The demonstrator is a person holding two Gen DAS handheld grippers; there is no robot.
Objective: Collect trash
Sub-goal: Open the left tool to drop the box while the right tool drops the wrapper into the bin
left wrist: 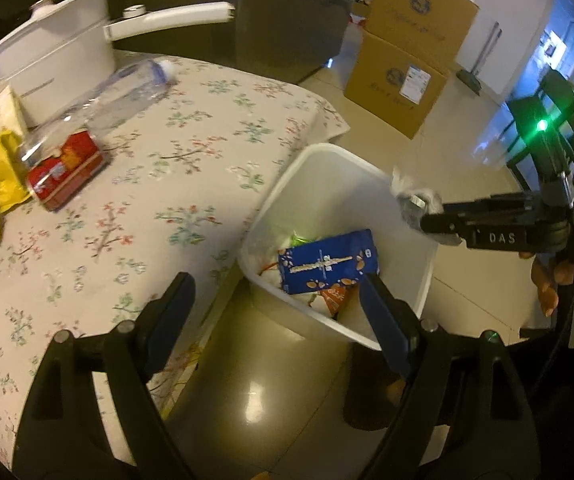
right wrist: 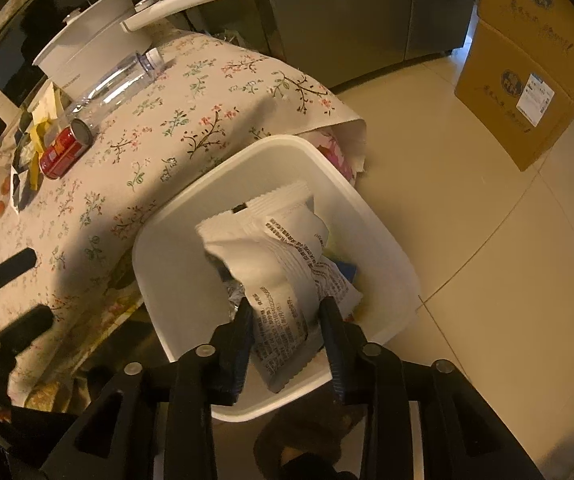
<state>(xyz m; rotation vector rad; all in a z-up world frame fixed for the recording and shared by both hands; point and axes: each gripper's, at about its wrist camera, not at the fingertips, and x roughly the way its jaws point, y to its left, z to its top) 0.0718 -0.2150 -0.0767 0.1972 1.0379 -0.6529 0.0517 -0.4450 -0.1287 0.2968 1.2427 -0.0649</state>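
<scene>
A white bin (left wrist: 329,162) stands on the floor against the table's corner, holding a blue carton (left wrist: 327,266) and other scraps. My left gripper (left wrist: 277,280) hangs open and empty over the bin's near rim. My right gripper (right wrist: 287,304) points down into the bin (right wrist: 175,264), its jaws closed on a puffy white printed wrapper (right wrist: 283,256) that fills the gap between the pads. In the left wrist view the right gripper (left wrist: 427,216) reaches in from the right with the wrapper (left wrist: 409,194) at its tip. A red can (left wrist: 67,172) and a clear plastic bottle (left wrist: 107,92) lie on the table.
The table wears a floral cloth (left wrist: 175,168). A white pot (left wrist: 51,56) with a long handle stands at its far side, a crumpled yellow wrapper (left wrist: 3,168) at the left edge. Stacked cardboard boxes (right wrist: 527,80) stand on the tiled floor beyond the bin.
</scene>
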